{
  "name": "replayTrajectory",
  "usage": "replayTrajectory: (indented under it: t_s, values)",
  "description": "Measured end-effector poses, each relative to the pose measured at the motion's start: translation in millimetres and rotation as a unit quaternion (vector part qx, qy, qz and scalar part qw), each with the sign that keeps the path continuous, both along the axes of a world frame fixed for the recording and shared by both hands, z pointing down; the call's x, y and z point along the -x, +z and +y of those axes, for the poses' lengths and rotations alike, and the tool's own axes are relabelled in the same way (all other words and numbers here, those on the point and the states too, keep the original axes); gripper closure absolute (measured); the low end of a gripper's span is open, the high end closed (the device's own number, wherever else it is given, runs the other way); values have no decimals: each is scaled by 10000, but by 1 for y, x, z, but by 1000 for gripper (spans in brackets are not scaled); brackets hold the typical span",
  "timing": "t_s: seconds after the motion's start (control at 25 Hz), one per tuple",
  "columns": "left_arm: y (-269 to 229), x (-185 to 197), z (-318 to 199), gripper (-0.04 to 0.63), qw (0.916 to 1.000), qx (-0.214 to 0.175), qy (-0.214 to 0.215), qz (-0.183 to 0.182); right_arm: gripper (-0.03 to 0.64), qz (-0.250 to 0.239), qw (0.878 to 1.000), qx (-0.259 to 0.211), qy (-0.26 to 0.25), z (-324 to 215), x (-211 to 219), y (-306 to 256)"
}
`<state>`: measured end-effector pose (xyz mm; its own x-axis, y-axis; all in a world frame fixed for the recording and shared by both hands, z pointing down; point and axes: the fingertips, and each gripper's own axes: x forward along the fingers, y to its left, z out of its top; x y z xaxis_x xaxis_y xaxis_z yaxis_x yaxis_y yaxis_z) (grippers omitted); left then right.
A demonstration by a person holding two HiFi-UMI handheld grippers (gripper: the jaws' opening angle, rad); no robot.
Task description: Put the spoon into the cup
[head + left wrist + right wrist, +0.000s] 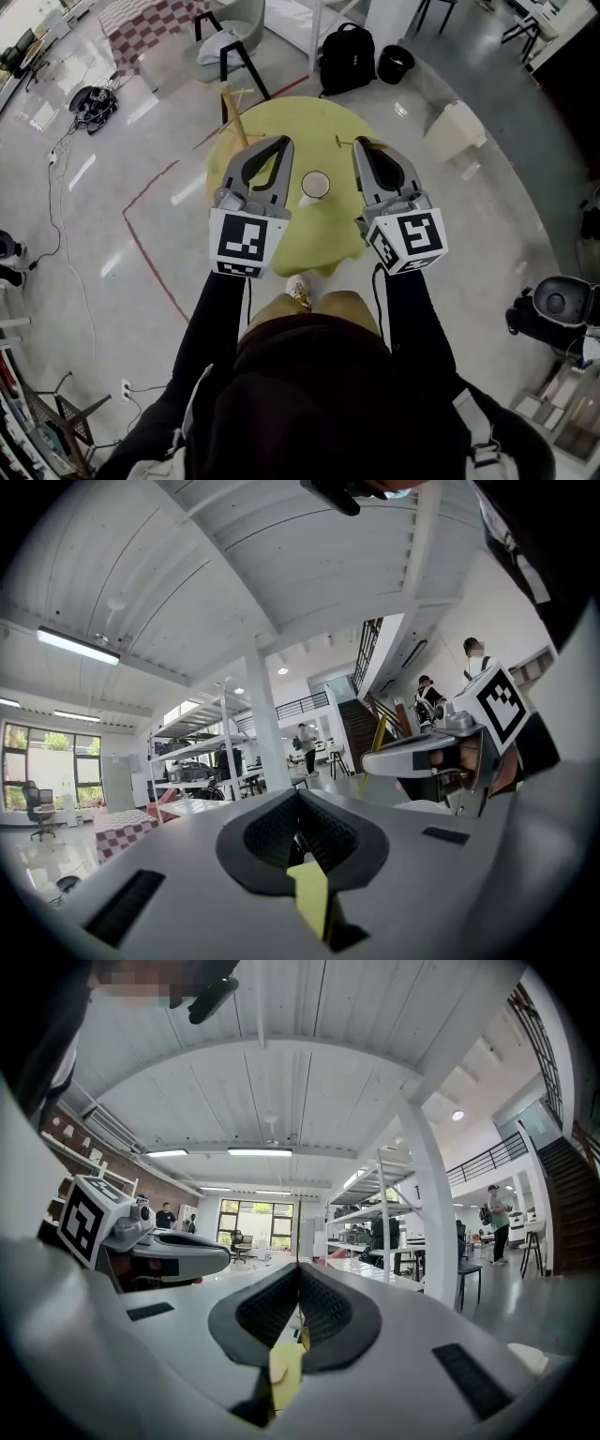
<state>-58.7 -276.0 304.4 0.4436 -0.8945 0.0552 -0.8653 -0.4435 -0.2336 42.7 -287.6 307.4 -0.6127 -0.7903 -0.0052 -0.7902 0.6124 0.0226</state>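
We log left gripper (298, 797) and right gripper (299, 1269) jaws closed, empty. Round white cup (316, 185) stands upright, mouth up, on round yellow table (291, 122).

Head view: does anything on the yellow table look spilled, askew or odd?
Nothing looks spilled or damaged: the white cup stands upright on the yellow table. Only the table's near edge looks uneven, perhaps a draped cover.

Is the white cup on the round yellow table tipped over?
No, the white cup stands upright on the round yellow table, its round open mouth facing up.
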Motion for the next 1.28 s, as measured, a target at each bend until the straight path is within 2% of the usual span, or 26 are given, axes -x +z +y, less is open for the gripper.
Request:
replayTrajectory:
  t_s: [0.6, 1.04, 1.28]
  values:
    - [10, -5, -27, 578, 9991, 60, 355, 221, 589, 49, 9997, 231, -66, -29, 11, 17]
    - [26, -5, -36, 578, 9992, 267, 194, 228, 589, 145, 9991, 342, -198, -41, 14, 30]
    - [31, -7, -35, 578, 9992, 283, 212, 198, 589, 218, 9976, 585, -305, -44, 18, 51]
